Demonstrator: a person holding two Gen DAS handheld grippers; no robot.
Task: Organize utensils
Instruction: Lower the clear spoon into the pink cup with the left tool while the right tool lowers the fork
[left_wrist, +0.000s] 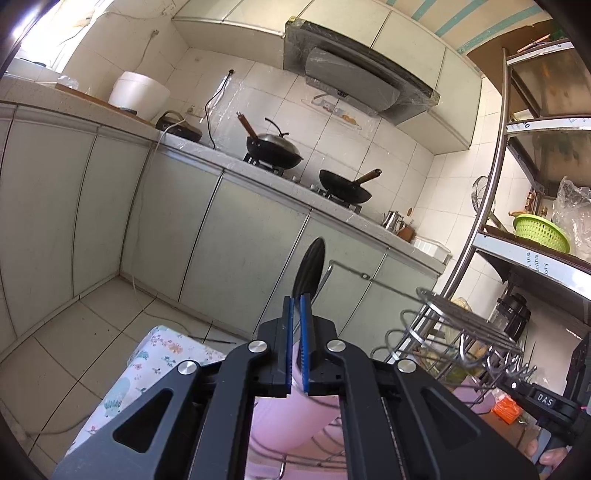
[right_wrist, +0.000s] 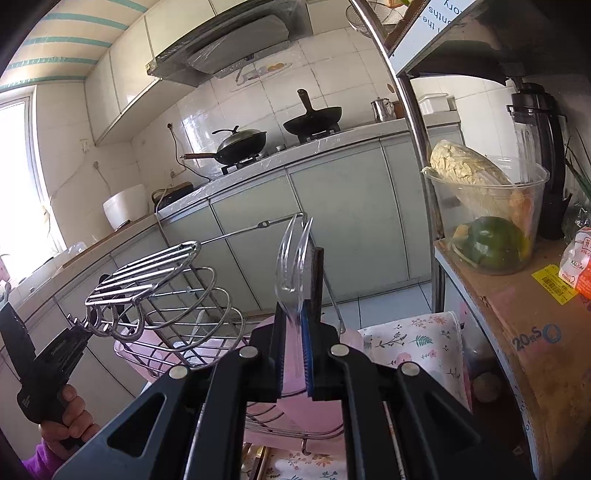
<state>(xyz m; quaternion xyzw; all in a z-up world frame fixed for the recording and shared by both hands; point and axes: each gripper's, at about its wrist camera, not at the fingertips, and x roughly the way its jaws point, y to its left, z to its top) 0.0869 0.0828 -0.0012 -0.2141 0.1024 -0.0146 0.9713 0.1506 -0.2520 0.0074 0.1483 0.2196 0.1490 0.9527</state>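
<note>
My left gripper (left_wrist: 297, 297) is shut on a black spoon (left_wrist: 309, 268), whose bowl sticks up past the fingertips. My right gripper (right_wrist: 295, 317) is shut on clear plastic spoons (right_wrist: 291, 260), bowls pointing up. A wire utensil rack (right_wrist: 166, 280) with a pink tray under it (right_wrist: 147, 354) stands on the flowered tablecloth (right_wrist: 413, 343). In the left wrist view the rack (left_wrist: 461, 325) is right of my left gripper, with the pink tray (left_wrist: 291, 421) below the fingers. The other gripper shows at each view's edge.
Kitchen counter (left_wrist: 258, 177) with two black woks (left_wrist: 273, 147) and cabinets lies ahead. A metal shelf (left_wrist: 491, 206) stands right with a green basket (left_wrist: 541, 232). A cardboard box (right_wrist: 524, 321) and a tub of vegetables (right_wrist: 487, 218) sit right of the right gripper.
</note>
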